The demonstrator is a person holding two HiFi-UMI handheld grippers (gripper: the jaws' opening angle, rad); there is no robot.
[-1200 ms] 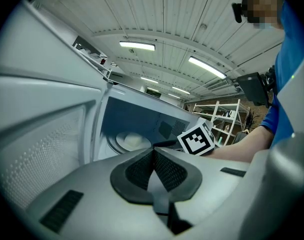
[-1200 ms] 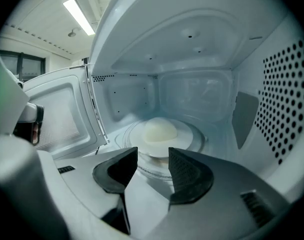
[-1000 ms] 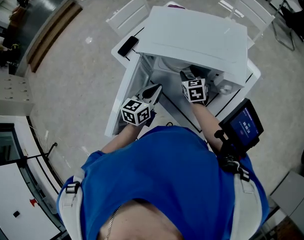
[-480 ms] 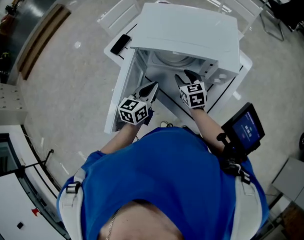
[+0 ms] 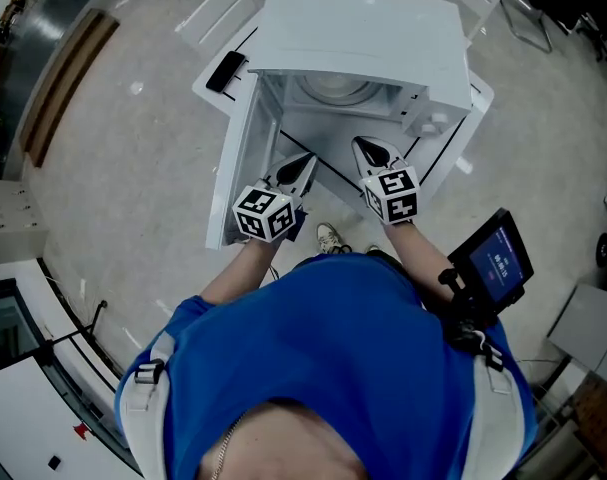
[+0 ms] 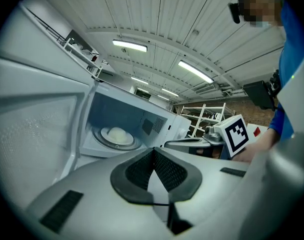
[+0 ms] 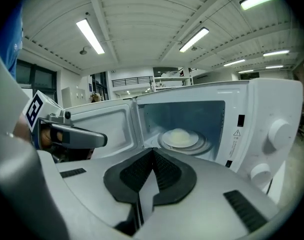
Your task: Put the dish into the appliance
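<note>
A white microwave (image 5: 363, 38) stands on a table with its door (image 5: 245, 158) swung open to the left. A white dish with a pale mound of food (image 7: 179, 136) rests on the turntable inside, and the left gripper view shows the dish (image 6: 116, 134) too. My right gripper (image 7: 153, 151) is outside the cavity in front of the opening; its jaws have just closed, pads together with nothing between them. My left gripper (image 6: 154, 151) is shut and empty, near the open door. From above, the left gripper (image 5: 301, 163) and the right gripper (image 5: 368, 150) sit side by side before the opening.
A black phone (image 5: 226, 70) lies on the table's left corner. Two round knobs (image 7: 277, 131) are on the microwave's right panel. White chairs (image 5: 218, 13) stand behind the table. A screen (image 5: 500, 258) hangs at the person's right side.
Both grippers have drawn back from the microwave opening toward the person, the right one farther. The right gripper no longer reaches into the cavity.
</note>
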